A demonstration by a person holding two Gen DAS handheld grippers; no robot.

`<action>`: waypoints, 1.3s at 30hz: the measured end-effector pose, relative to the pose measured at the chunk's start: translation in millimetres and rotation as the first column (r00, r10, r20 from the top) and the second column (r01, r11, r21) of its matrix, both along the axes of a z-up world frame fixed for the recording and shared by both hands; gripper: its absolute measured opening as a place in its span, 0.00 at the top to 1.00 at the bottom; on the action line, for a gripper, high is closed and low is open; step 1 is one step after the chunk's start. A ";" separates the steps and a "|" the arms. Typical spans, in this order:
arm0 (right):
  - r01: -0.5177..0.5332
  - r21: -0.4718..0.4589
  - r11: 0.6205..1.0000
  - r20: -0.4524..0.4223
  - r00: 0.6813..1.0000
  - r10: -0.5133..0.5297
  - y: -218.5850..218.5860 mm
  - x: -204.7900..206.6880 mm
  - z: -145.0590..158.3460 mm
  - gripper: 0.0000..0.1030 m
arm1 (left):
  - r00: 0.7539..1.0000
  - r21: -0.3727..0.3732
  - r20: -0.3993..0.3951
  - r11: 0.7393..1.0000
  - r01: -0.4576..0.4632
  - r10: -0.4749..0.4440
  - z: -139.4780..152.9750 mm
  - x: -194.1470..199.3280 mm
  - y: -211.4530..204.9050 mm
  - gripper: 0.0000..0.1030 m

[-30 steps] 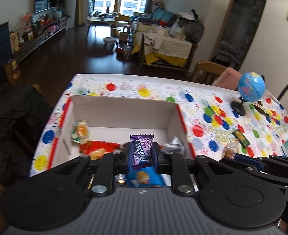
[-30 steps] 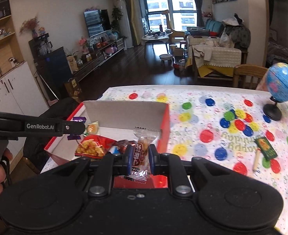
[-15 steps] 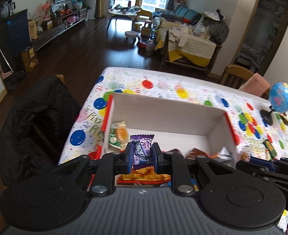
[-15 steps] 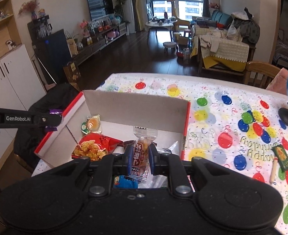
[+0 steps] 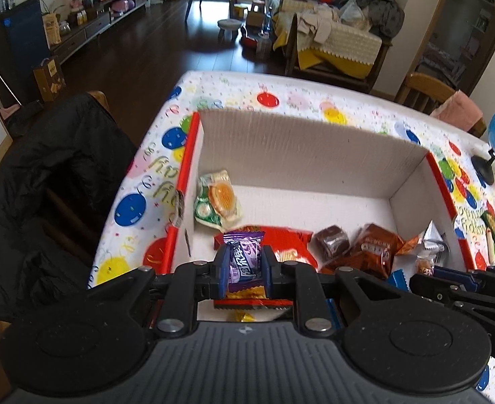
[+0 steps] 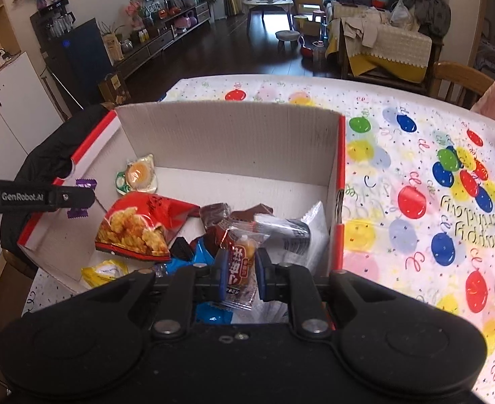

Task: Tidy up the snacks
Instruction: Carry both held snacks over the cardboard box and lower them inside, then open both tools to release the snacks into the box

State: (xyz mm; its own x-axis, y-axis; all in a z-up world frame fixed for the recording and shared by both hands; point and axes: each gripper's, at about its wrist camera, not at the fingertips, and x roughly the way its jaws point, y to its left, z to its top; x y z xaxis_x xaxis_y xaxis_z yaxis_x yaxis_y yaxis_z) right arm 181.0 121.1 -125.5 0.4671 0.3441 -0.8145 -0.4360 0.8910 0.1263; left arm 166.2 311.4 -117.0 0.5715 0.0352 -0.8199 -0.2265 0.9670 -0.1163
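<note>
Both claws lower over box, purple candy clamped

The far half of the box floor lies bare, open from above to my claws. The tall back wall blocks any approach from beyond. Snack packets, the red crisp bag among them, crowd the near half
</note>
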 end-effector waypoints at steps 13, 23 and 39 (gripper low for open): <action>0.002 -0.009 1.000 -0.015 1.000 -0.002 1.9 -2.5 -5.6 0.80 | 0.998 -0.011 -0.057 1.000 0.021 -0.022 -17.5 -4.2 -8.8 0.81; 0.015 0.009 1.000 0.002 1.000 -0.015 -5.4 -12.7 4.0 0.69 | 0.999 -0.023 -0.038 0.999 0.034 -0.035 -7.3 -18.8 -14.9 0.79; 0.033 0.105 0.994 0.100 0.994 -0.044 -29.6 -43.2 52.8 0.42 | 0.994 -0.030 0.088 0.997 0.066 -0.063 39.7 -46.9 -35.4 0.47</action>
State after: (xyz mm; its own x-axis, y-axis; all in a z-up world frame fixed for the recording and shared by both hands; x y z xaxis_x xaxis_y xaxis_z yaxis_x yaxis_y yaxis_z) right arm 137.8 91.5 -72.7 0.5603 0.4040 -0.7231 -0.4171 0.8918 0.1752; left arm 119.2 275.9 -77.4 0.6409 -0.0297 -0.7670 -0.1516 0.9747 -0.1645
